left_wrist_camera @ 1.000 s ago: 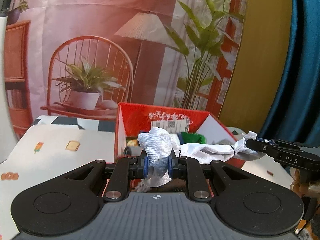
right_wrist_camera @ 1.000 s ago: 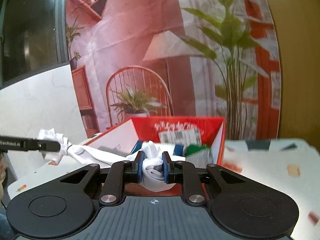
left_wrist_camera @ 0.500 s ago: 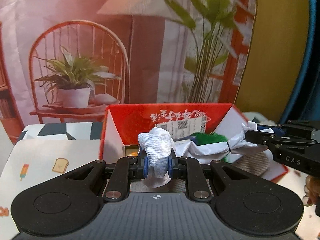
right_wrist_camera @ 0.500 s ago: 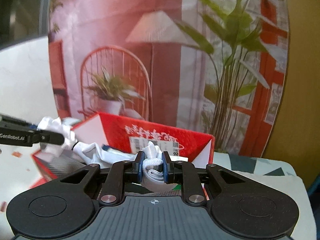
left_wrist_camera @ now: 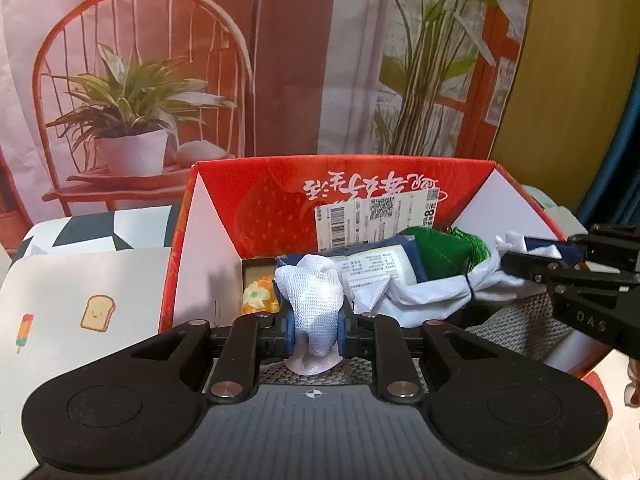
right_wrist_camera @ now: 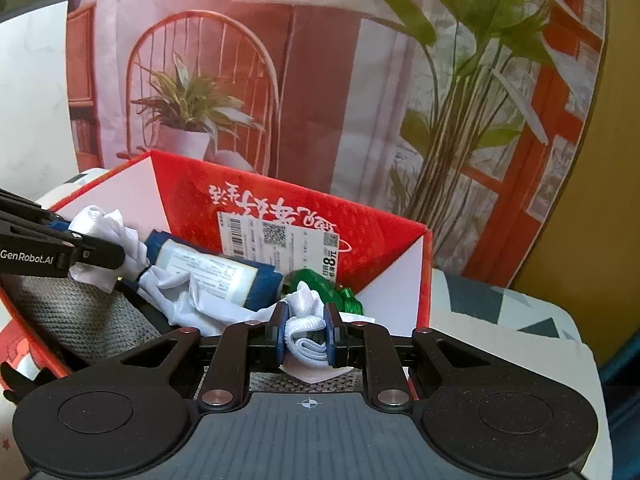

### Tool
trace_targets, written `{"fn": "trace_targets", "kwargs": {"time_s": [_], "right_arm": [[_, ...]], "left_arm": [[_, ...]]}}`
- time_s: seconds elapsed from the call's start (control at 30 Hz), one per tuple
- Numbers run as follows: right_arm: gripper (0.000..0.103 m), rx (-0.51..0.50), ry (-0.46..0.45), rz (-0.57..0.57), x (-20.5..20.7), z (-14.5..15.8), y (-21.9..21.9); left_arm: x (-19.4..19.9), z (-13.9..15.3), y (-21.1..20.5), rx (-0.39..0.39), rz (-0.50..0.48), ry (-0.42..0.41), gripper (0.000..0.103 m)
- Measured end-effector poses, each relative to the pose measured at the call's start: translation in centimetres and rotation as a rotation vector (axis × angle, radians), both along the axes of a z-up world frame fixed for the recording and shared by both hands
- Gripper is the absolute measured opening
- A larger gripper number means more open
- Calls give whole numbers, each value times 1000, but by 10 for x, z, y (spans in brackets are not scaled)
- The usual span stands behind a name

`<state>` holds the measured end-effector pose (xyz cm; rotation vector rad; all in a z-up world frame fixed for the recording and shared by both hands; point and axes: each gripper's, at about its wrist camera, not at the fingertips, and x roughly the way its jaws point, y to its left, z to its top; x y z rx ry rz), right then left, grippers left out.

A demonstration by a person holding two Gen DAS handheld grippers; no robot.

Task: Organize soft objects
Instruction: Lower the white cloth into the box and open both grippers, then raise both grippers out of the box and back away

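Left gripper (left_wrist_camera: 314,326) pinching one bunched end of white cloth (left_wrist_camera: 314,300), jaws just eased a touch wider but pads pressing mesh fabric. Cloth spanning gripper to gripper, long axis left-right across open top of red box (left_wrist_camera: 256,196), sagging mid-span over contents. Right gripper (right_wrist_camera: 306,338) clamped on other end, folded ribbed hem between blue pads; same gripper seen from left view at (left_wrist_camera: 520,268), gripping knotted tail. Both about equally near the box; cloth directly over it, so likely next move is straight down then release, judging by position. Cloth: thin knit, mesh weave, limp, elastic band (left_wrist_camera: 467,285) cinching it near right end. Box: glossy red card, white inner flaps, shipping label (left_wrist_camera: 376,220) on back wall. Inside, left to right: orange floral item (left_wrist_camera: 258,298), navy packet (right_wrist_camera: 216,274) with white label, green tasselled fabric (left_wrist_camera: 452,248), grey coarse-knit piece (left_wrist_camera: 524,326) at right. Tablecloth (left_wrist_camera: 92,280) printed with toast and popsicle, flat. Risk: limp middle snagging packet corner on drop.
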<state>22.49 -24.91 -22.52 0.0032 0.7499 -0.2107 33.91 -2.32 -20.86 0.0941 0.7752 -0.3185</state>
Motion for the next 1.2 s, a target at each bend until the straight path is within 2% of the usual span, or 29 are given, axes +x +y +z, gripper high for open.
{"fn": "trace_targets", "kwargs": {"time_s": [0.07,0.2,0.27,0.33,0.4,0.43,0.5,0.57,0.7,0.87,1.07,1.2], "right_arm": [[19,-13,-7,-2,-1,1,0],[31,-34,-26,-29,-5,4,0],[33,-31,-39,-38,-8,6,-1],[44,-25,-61,-51,-13,9,-2],[69,-12,-106,-72,-20,14,-3],[75,-4,-141,-85,-25,17,-2],[95,8,-201,-100,-35,23,-2],[103,11,-243,-114,-43,29,-2],[103,40,-313,-141,-61,40,-2],[103,73,-375,-143,-83,44,4],[103,103,-430,-151,-114,34,24],[103,104,-453,-164,-133,23,39]], "left_arm": [[0,1,0,8,-16,-5,29],[-5,7,1,15,-28,-31,66],[-9,13,3,12,-31,-56,74],[-14,19,6,4,-32,-79,85],[-21,26,10,-22,-33,-109,97],[-25,30,13,-33,-29,-126,101],[-32,37,16,-50,-26,-152,103],[-39,44,18,-55,-27,-161,103],[-58,54,23,-71,-24,-187,103],[-91,59,29,-65,-12,-279,103],[-119,49,46,-115,55,-268,103],[-134,36,57,-118,116,-252,103]]}}
